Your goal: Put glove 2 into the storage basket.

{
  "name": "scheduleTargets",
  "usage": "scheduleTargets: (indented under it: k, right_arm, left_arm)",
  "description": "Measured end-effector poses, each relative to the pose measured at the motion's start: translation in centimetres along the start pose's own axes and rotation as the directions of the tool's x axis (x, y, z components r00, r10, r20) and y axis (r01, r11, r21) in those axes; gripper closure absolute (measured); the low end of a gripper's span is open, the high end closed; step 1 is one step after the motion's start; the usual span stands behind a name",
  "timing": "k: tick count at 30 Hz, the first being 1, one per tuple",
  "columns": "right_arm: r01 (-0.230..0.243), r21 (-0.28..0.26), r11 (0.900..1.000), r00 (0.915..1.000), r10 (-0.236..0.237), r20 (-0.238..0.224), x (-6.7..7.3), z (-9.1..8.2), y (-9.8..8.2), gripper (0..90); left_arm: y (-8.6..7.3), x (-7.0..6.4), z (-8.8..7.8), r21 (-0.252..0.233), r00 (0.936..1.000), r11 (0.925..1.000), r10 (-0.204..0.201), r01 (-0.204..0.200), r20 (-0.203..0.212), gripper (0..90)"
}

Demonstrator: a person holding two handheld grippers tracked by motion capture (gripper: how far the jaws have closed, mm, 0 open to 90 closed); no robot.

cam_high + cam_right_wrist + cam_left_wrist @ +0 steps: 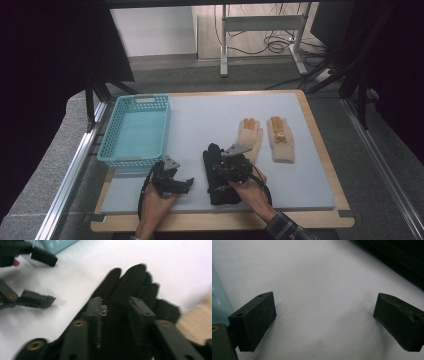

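Observation:
A black glove point(214, 156) lies flat on the pale mat near the front edge, fingers pointing away from the person. My right gripper point(221, 164) hovers over its palm. In the right gripper view the jaws point(116, 307) stand a little apart above the black glove point(130, 280), with the pads not pressing on it. My left gripper point(187, 182) rests low on the mat to the left of the glove, and its jaws point(324, 320) are wide open over bare mat. The right gripper view shows the left gripper point(42, 277) at the far left.
A light blue plastic basket point(116, 161) stands at the left of the mat, just beyond the left gripper. Two beige gloves point(249, 135) point(280, 141) with orange fingertips lie side by side to the right of the black glove.

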State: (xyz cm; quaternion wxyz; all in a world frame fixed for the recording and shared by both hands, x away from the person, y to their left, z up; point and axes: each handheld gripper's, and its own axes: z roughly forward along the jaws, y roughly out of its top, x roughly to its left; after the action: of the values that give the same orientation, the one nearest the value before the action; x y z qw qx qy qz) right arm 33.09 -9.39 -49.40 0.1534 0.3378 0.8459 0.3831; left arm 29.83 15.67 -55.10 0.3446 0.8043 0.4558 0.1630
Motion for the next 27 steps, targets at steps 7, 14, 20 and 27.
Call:
scheduleTargets:
  k: [7,14,20,27]
  right_arm:
    - [-0.042,0.006,0.999,0.999,0.042,0.015,-4.0,0.3,2.5,59.5]
    - [-0.057,0.128,0.99,0.9982,0.059,-0.01,-5.1,4.8,2.3,83.1]
    - [-0.044,0.072,0.996,0.999,0.044,-0.004,-4.8,2.5,2.8,85.9]
    - [-0.07,0.079,0.994,0.9976,0.07,0.005,-5.9,2.9,2.1,70.1]
  left_arm:
    - [0.0,0.0,0.0,0.003,1.0,1.0,0.003,-0.003,0.001,4.6]
    - [0.0,0.0,0.0,0.003,1.0,1.0,0.004,-0.004,0.002,4.7]
    - [0.0,0.0,0.0,0.003,1.0,1.0,-0.002,0.002,0.001,4.6]
    - [0.0,0.0,0.0,0.003,1.0,1.0,-0.001,0.001,0.002,4.7]
